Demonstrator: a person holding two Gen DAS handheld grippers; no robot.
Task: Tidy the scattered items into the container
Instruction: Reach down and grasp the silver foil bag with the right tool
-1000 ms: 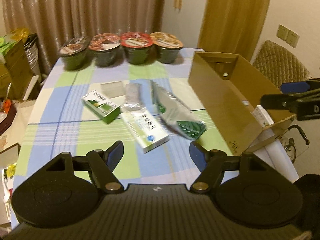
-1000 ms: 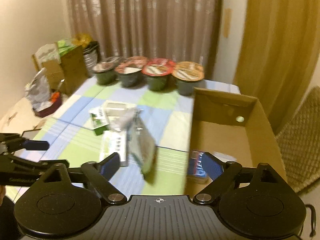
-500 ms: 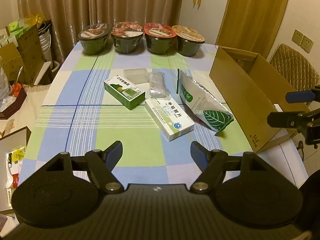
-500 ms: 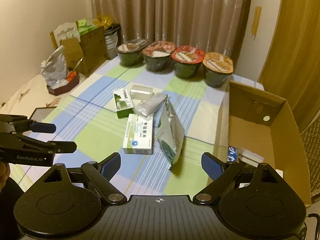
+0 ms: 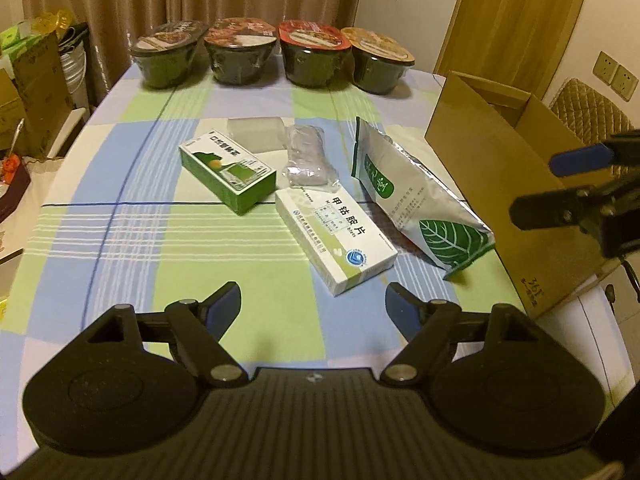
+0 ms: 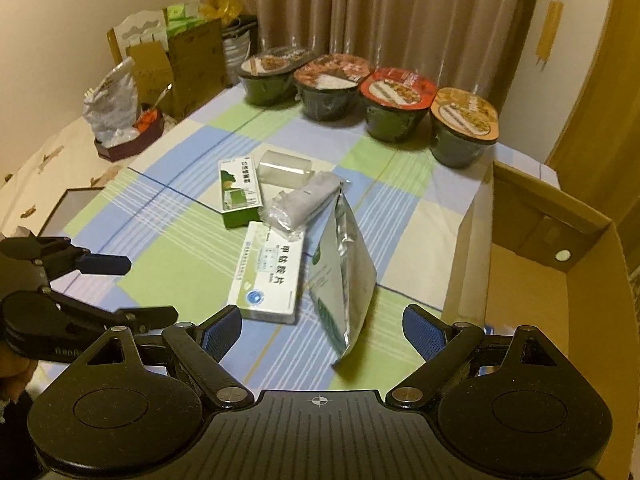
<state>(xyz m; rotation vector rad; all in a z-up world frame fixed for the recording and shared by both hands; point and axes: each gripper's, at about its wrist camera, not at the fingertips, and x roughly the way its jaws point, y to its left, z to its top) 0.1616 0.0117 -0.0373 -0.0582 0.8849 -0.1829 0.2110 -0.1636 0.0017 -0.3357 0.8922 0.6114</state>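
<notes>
Fingers of left gripper (image 5: 313, 307) and right gripper (image 6: 322, 332) are spread, empty. Ahead of them lies the white box (image 5: 335, 238); the foil pouch (image 6: 345, 276) beside it may slide or tip against the carton (image 6: 592, 280).

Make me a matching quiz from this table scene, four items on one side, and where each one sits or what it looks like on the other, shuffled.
Items:
1. green box
2. silver pouch
3. cardboard box
4. noodle bowls

Descriptions:
A. row along the table's far edge
B. leaf print, nearest the cardboard box
C. open-topped, at the table's right side
D. leftmost of the scattered items

Pairs: 1-D, 2-B, 3-C, 4-A
</notes>
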